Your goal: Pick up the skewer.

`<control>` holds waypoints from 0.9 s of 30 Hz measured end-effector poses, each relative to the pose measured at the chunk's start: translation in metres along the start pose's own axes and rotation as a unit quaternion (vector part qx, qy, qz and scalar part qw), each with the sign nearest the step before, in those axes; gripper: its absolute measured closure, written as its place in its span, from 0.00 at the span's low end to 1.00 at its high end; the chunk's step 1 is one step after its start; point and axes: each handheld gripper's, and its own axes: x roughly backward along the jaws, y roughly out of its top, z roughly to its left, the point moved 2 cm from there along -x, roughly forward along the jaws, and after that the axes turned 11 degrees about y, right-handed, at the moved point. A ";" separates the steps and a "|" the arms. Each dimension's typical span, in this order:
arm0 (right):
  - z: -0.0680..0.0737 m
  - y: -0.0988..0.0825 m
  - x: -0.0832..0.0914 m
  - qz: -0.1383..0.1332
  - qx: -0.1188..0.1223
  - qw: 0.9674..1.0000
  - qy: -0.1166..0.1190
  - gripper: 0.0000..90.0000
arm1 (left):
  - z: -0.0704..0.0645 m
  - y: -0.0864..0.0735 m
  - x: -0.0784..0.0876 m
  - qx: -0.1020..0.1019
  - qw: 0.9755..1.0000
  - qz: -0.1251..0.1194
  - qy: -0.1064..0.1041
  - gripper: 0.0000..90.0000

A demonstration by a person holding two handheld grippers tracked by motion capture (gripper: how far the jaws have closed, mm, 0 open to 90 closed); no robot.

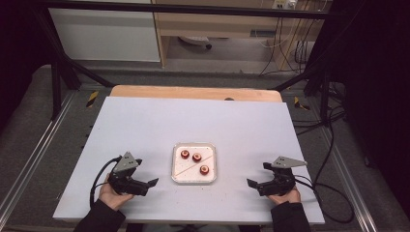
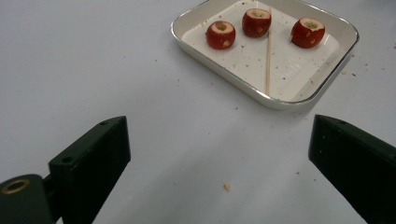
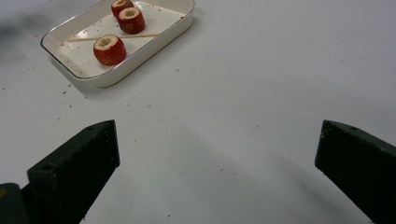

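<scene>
High view: a white tray [image 1: 177, 164] sits near the middle of the tabletop [image 1: 145, 125], toward its near edge, holding three red fruits [image 1: 197, 157] and a thin wooden stick [image 1: 191, 166]. Left gripper [image 1: 151, 182] and right gripper [image 1: 251, 183] rest either side, both well apart from the tray. Both sets of jaws stand wide apart, holding nothing.
</scene>
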 end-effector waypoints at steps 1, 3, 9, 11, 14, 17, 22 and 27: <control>0.000 0.000 0.000 0.000 0.000 1.000 0.000 0.01 | -0.002 0.002 0.000 -0.001 1.000 0.000 0.001 0.06; 0.000 0.000 0.000 0.000 0.000 1.000 0.000 0.01 | -0.005 0.008 -0.001 -0.005 1.000 -0.002 0.000 0.06; 0.000 0.000 -0.001 0.002 0.001 1.000 0.002 0.01 | -0.019 0.022 -0.012 -0.017 1.000 0.005 -0.004 0.05; 0.000 0.000 -0.001 0.002 0.001 1.000 0.002 0.01 | -0.023 0.027 -0.017 -0.020 1.000 0.009 -0.007 0.05; 0.000 0.000 -0.001 0.003 0.001 1.000 0.002 0.01 | -0.027 0.033 -0.022 -0.024 1.000 0.016 -0.007 0.05; 0.000 -0.001 -0.001 0.004 0.001 1.000 0.003 0.01 | -0.033 0.040 -0.028 -0.033 0.999 0.022 -0.006 0.05; 0.000 -0.001 -0.002 0.007 0.000 1.000 0.004 0.01 | -0.043 0.049 -0.042 -0.042 0.998 0.040 -0.001 0.05; 0.000 -0.001 -0.002 0.007 0.001 1.000 0.005 0.01 | -0.052 0.053 -0.057 -0.057 0.997 0.055 0.012 0.12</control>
